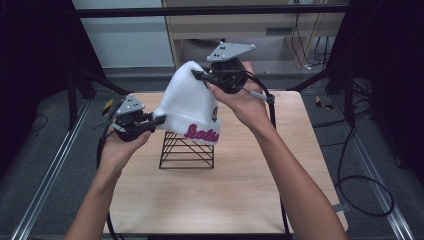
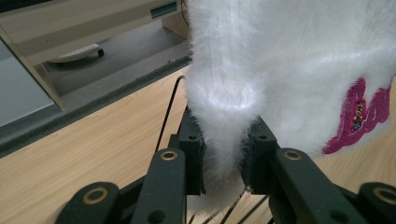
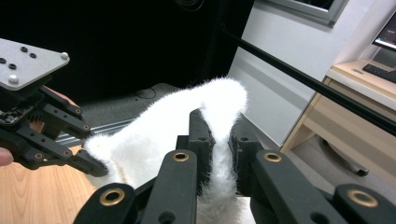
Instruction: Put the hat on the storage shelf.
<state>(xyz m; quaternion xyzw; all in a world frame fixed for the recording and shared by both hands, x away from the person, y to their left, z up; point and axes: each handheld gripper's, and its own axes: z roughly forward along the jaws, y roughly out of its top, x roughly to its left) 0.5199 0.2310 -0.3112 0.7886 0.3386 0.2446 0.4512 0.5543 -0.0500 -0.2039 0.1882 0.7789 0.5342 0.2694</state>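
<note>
Black jaws of the left gripper (image 2: 223,161) clench the fluffy brim of the white hat (image 1: 192,102), whose pink lettering (image 2: 359,114) faces this camera. From above, the hat hangs over a black wire stand (image 1: 186,150) on the wooden surface (image 1: 235,195), the right gripper (image 1: 200,76) pinching its crown; grey floor and cables surround.

A fluffy white beanie with pink lettering (image 1: 192,107) sits over a black wire stand (image 1: 186,150) on the wooden table (image 1: 225,200). The left gripper (image 1: 159,120) pinches its brim, the right gripper (image 1: 199,76) its top.
</note>
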